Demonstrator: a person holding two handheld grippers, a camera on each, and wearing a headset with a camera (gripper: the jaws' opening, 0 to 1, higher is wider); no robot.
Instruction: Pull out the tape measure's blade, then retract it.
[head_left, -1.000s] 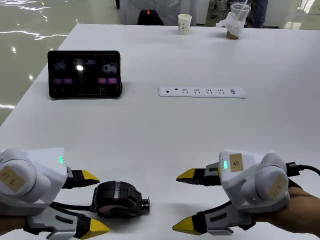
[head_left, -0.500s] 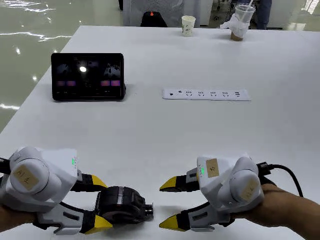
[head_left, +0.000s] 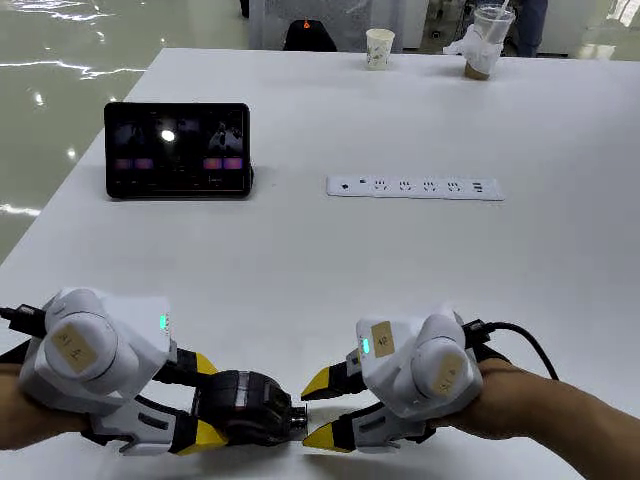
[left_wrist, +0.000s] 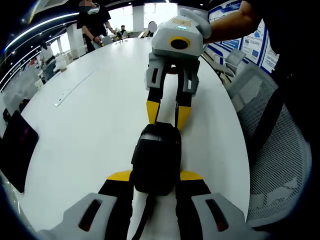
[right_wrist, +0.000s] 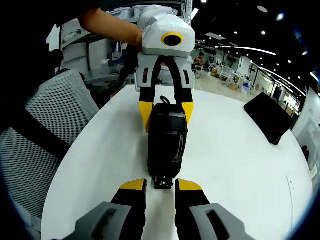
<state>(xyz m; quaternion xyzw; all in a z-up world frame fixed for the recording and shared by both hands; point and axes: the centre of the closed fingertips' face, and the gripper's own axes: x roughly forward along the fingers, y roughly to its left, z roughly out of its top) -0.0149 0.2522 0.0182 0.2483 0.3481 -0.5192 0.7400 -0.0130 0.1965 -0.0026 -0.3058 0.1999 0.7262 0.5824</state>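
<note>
Jaws, left: the left gripper (head_left: 207, 400) had its black jaws, tipped with yellow wedges, pressed against both sides of the tape measure (head_left: 245, 407), clamping it.
Jaws, right: the right gripper (head_left: 320, 410) stood parted, its yellow tips just either side of the hook (head_left: 297, 420); whether they touched it could not be told.
Tape measure, place: it lay on the table (head_left: 300, 270) by the near edge, between the two grippers, which faced each other nose to nose.
Tape measure, look: a squat, rounded black case, mostly matte, with a glossier band down the middle. The blade was wound in, with just the small metal hook at the mouth, pointing at the right gripper.
Gripper bodies: smooth, rounded white plastic shells, each with a small green light and a paper label. A black cable (head_left: 510, 333) ran from the right one.
Table: flat, smooth and white, with a faint sheen.
Middle distance: a tablet (head_left: 178, 150) with a dark glossy screen stood propped up on the left, and a flat white power strip (head_left: 414, 187) lay right of centre.
Far edge: a paper cup (head_left: 379, 47) stood there, and a clear plastic cup (head_left: 487, 30) with a straw, cut off by the top of the head view.
Hard to make out: the writing on the labels was too small to read, and the left jaws hid the case's flanks.
</note>
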